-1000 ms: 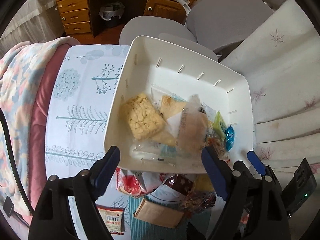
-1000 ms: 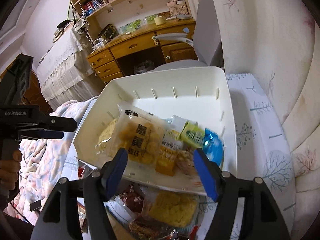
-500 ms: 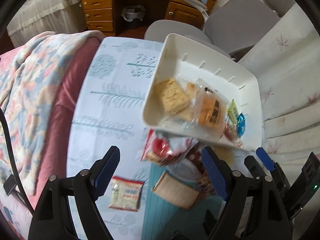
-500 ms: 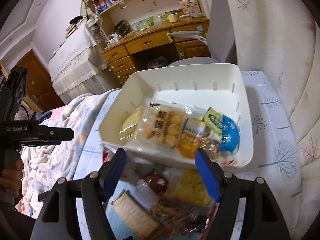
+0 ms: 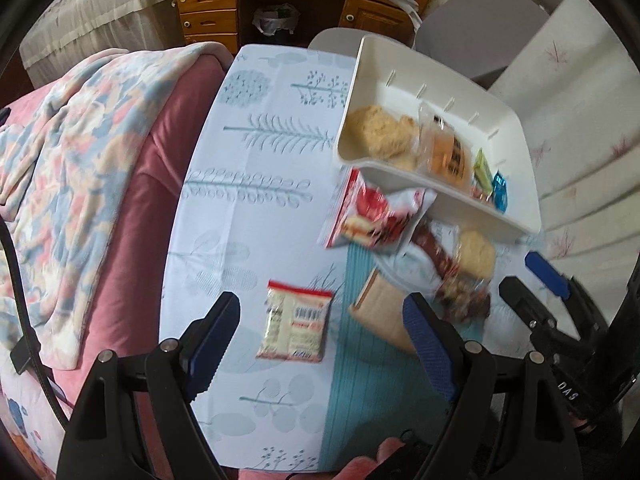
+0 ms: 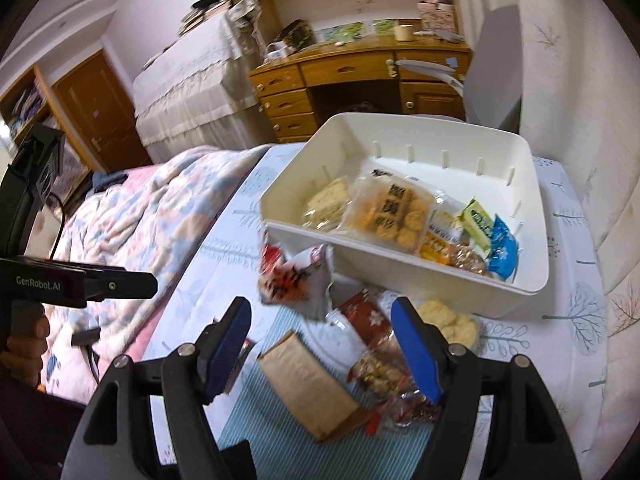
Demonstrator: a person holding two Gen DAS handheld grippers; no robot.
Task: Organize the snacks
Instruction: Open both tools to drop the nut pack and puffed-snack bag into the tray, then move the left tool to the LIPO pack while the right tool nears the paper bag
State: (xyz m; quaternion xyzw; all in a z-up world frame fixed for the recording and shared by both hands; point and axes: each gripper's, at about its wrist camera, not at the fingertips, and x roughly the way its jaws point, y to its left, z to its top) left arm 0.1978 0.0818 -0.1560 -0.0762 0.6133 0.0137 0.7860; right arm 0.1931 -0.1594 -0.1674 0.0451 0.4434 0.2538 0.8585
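A white bin (image 6: 404,280) on the patterned tablecloth (image 5: 240,184) holds several snack packets, among them a yellow biscuit pack (image 6: 394,212); loose snacks lie in front of it, a red-and-white bag (image 6: 294,280) against its near wall, a brown packet (image 6: 308,384) nearer; a small white packet (image 5: 294,322) lies apart; the left gripper (image 5: 320,340) stands spread and empty above it; the right gripper (image 6: 320,344) is spread too, empty, over the pile.

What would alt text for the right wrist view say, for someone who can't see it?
A white bin holding several wrapped snacks sits on a tree-print tablecloth, with more packets, including a brown packet, loose in front of it. The right gripper hovers open above those, empty.
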